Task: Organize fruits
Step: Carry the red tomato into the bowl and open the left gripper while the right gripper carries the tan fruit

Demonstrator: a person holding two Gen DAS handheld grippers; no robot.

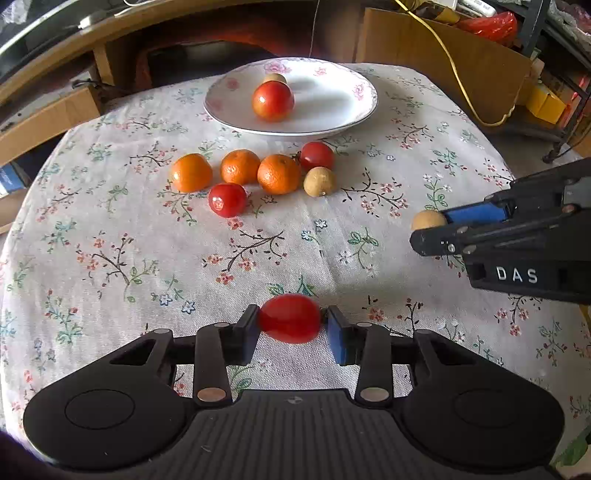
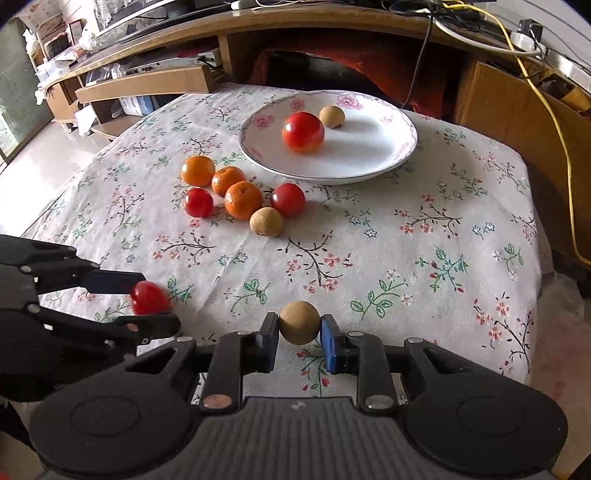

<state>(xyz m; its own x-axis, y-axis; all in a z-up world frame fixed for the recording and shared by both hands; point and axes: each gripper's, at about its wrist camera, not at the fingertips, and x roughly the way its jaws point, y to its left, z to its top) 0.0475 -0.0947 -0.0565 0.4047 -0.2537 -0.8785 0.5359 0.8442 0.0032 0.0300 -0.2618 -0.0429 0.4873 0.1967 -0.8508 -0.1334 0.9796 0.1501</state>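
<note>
Mid-carry, the left gripper (image 1: 289, 323) pinched a cherry tomato (image 1: 290, 318) and the right gripper (image 2: 299, 326) a longan (image 2: 299, 322); next, seemingly, both had to travel to the plate (image 1: 332, 122) at twelve o'clock and release there.

Take the plate (image 2: 369, 168) as your landmark. Just in front of it a cluster of three oranges (image 2: 242, 199), two tomatoes (image 2: 287, 199) and a longan (image 2: 266, 221) blocks your near-left approach; the tomato nearest the plate sits just beside its rim. Your way in from the near-right runs over bare tabletop (image 2: 424, 266). On the plate, a large tomato (image 2: 303, 132) and a longan (image 2: 332, 116) fill the left half; the right half lies free. Behind the plate, a wooden desk (image 2: 332, 22) and a yellow cable (image 2: 554, 122) close off the far side.
</note>
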